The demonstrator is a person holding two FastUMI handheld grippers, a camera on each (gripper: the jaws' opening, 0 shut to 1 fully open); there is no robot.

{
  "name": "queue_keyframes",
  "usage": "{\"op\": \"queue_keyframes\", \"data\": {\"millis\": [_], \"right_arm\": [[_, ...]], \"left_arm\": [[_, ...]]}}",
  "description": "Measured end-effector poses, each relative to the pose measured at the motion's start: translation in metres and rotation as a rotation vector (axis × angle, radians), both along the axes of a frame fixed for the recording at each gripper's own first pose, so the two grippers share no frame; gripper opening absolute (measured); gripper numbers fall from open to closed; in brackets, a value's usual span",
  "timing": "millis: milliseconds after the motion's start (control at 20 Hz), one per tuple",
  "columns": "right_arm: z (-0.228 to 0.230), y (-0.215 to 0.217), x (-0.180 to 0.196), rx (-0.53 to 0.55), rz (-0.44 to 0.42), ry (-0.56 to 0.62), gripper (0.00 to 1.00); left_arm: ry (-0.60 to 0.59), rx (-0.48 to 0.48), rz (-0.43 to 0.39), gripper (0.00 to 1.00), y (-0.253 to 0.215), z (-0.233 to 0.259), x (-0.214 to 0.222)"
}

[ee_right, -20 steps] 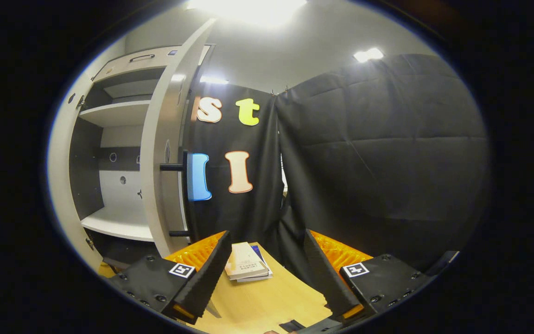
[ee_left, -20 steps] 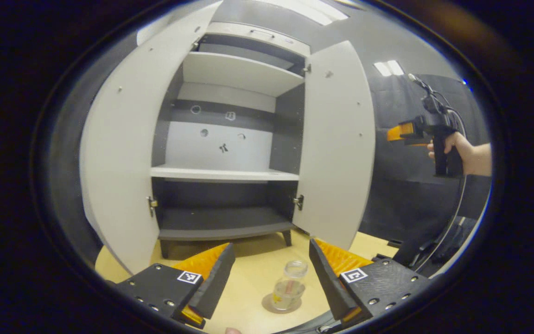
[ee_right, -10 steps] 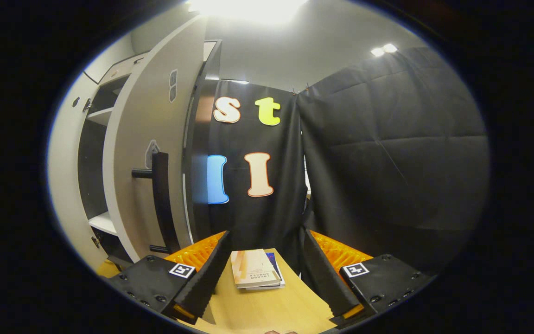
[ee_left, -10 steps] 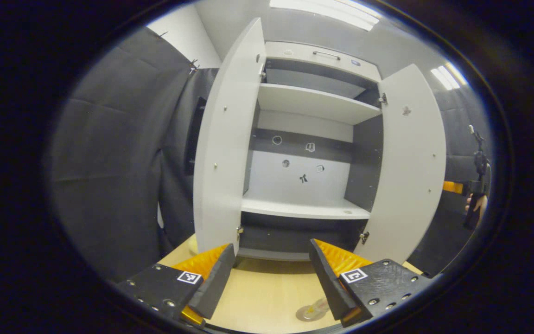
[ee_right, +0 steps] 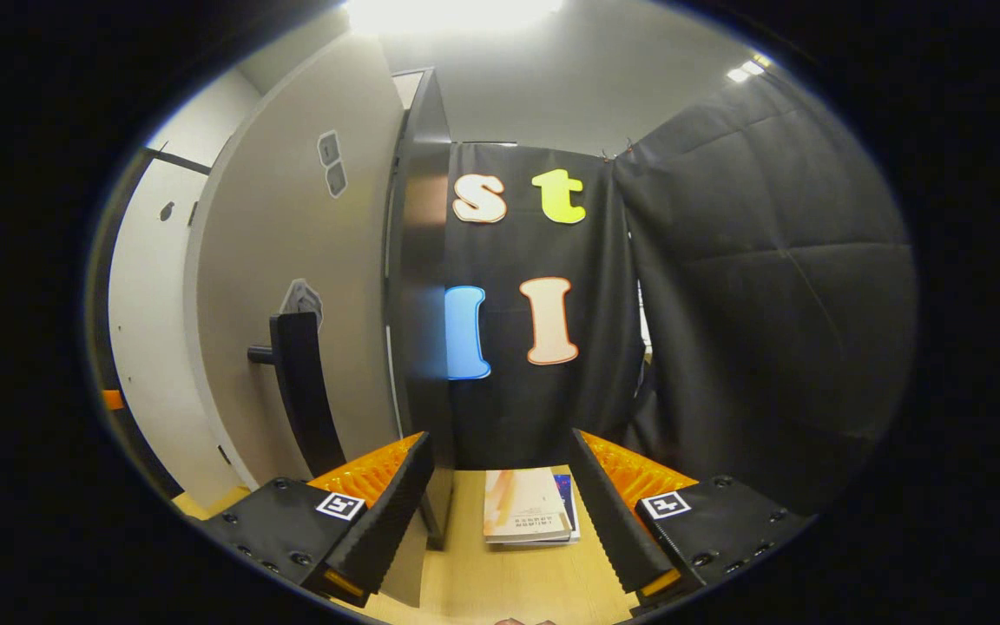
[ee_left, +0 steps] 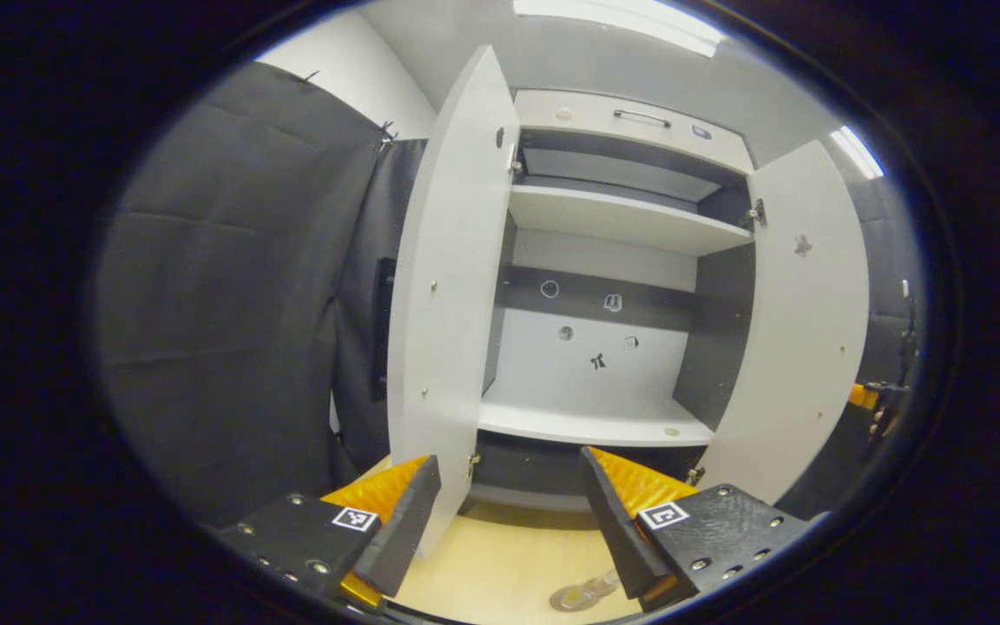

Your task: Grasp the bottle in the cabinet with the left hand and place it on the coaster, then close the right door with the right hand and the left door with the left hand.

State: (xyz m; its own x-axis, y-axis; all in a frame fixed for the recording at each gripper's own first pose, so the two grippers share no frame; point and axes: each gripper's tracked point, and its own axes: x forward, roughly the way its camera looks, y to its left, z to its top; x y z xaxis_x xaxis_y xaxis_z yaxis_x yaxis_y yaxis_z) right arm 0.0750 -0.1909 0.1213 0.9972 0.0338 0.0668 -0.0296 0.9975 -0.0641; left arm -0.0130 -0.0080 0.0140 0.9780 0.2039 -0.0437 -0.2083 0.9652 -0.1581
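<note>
White cabinet [ee_left: 613, 408] is the landmark; both doors stand open on empty shelves. Bottle [ee_left: 597, 588] sits on the coaster [ee_left: 571, 598] on the wood table [ee_left: 509, 564] just in front of the cabinet, partly hidden behind one finger of the left gripper [ee_left: 509, 521]. I'd call the placing part done.

Step in hand, as I read it: close the right door [ee_right: 292, 286] with the right gripper [ee_right: 500, 512].
- Right gripper's fingers are spread apart, holding nothing. It sits outside the door's outer face, with the dark bar handle [ee_right: 300, 391] just left of its line. Books [ee_right: 524, 516] lie on the table beyond it, beside the cabinet.
- No grasp needed. Lay one finger flat on the outer panel near the free edge, away from the hinge side, for best leverage.
- Push in an arc around the hinge, not straight in, so the contact doesn't slide.
- Stay off the handle; a finger could hook behind it.
- Slow down near the end so the door doesn't bounce back.

Left gripper: fingers also apart, empty, hanging in front of the cabinet near the left door [ee_left: 452, 304]. Keep it out of the opening until the right door is shut. Bottle looks clear of the door's sweep, but I can't tell for sure.
</note>
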Motion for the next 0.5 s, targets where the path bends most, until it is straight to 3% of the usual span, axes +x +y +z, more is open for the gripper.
{"op": "queue_keyframes", "data": {"millis": [250, 350, 500], "right_arm": [[0.01, 0.022, 0.01, -0.003, 0.153, -0.014, 0.97], [0.008, 0.025, 0.009, -0.011, 0.172, -0.004, 0.98], [0.008, 0.028, 0.004, -0.035, 0.167, -0.004, 0.96]], "left_arm": [[0.012, 0.007, 0.113, 0.93, -0.003, -0.006, -0.038], [0.025, 0.016, 0.172, 0.93, 0.0, -0.01, -0.058], [0.024, -0.005, 0.183, 0.97, -0.001, -0.015, -0.076]]}}
